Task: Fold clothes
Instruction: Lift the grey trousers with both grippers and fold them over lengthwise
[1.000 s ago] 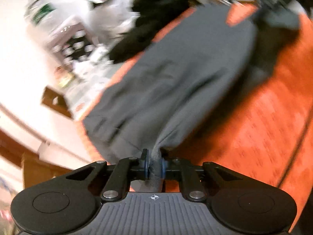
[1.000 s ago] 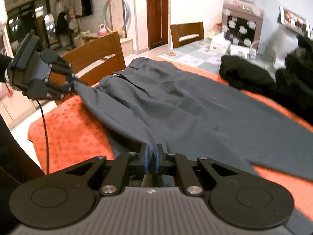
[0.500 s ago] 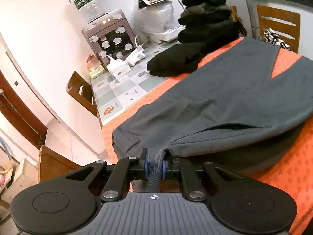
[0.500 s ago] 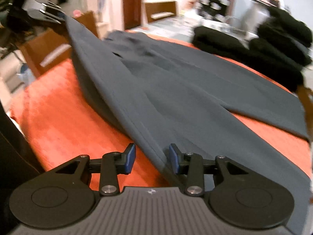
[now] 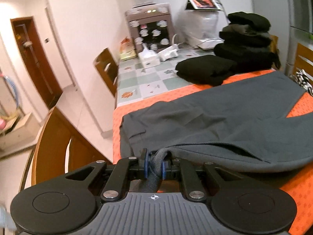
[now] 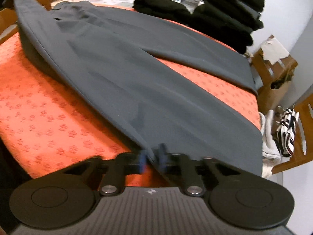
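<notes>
Grey trousers (image 5: 215,125) lie on the orange tablecloth (image 6: 43,113), legs spread apart toward the far end. My left gripper (image 5: 154,166) is shut on a bunched fold of the trousers near the waistband and holds it just above the cloth. In the right wrist view the trousers (image 6: 148,82) run from the raised waist at top left down to my right gripper (image 6: 152,156). Its jaws are nearly closed around the edge of the near trouser leg, blurred by motion.
Stacks of folded black clothes (image 5: 242,52) (image 6: 221,13) sit at the table's far side. A water dispenser (image 5: 150,23), white boxes and a tablet stand behind. Wooden chairs (image 5: 58,146) (image 6: 293,137) stand around; one holds striped fabric (image 6: 285,133).
My right gripper opened, slid down the trouser leg toward the hem end and closed on its edge. My left gripper kept its hold and lowered the waist fold toward the table.
</notes>
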`<state>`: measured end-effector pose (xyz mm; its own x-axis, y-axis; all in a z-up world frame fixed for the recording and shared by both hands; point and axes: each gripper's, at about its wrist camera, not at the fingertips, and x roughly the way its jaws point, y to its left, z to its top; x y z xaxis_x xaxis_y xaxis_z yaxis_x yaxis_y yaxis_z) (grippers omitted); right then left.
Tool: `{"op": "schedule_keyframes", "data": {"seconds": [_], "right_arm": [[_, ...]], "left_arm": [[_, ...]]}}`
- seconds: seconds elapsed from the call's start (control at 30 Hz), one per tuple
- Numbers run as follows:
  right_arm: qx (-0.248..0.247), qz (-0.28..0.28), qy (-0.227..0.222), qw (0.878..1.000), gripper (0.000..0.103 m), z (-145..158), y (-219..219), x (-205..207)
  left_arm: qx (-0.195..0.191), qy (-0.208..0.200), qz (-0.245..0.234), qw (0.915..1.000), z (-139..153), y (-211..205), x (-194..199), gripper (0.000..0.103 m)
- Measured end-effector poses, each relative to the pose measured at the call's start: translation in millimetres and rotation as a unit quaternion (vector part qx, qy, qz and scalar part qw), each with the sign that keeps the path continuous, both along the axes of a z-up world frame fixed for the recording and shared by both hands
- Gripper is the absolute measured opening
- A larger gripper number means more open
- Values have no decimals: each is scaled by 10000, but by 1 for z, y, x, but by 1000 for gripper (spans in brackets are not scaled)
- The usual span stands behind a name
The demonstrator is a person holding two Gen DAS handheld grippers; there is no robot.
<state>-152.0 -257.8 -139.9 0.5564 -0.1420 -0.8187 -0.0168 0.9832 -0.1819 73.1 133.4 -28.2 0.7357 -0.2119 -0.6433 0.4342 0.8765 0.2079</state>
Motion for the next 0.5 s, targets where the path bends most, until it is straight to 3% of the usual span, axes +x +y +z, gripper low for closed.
{"op": "schedule_keyframes", "data": {"seconds": [0.1, 0.3, 0.5], "right_arm": [[-307, -104, -460, 9984, 3, 25, -3, -7], [-504, 79, -330, 9982, 3, 60, -12, 20], [-700, 261, -200, 9970, 3, 95, -20, 48]], "left_arm": [[-13, -13, 269, 9996, 0, 1, -14, 15], [-324, -134, 729, 9967, 17, -2, -33, 15], [-575, -278, 1204, 9907, 36, 4, -28, 15]]}}
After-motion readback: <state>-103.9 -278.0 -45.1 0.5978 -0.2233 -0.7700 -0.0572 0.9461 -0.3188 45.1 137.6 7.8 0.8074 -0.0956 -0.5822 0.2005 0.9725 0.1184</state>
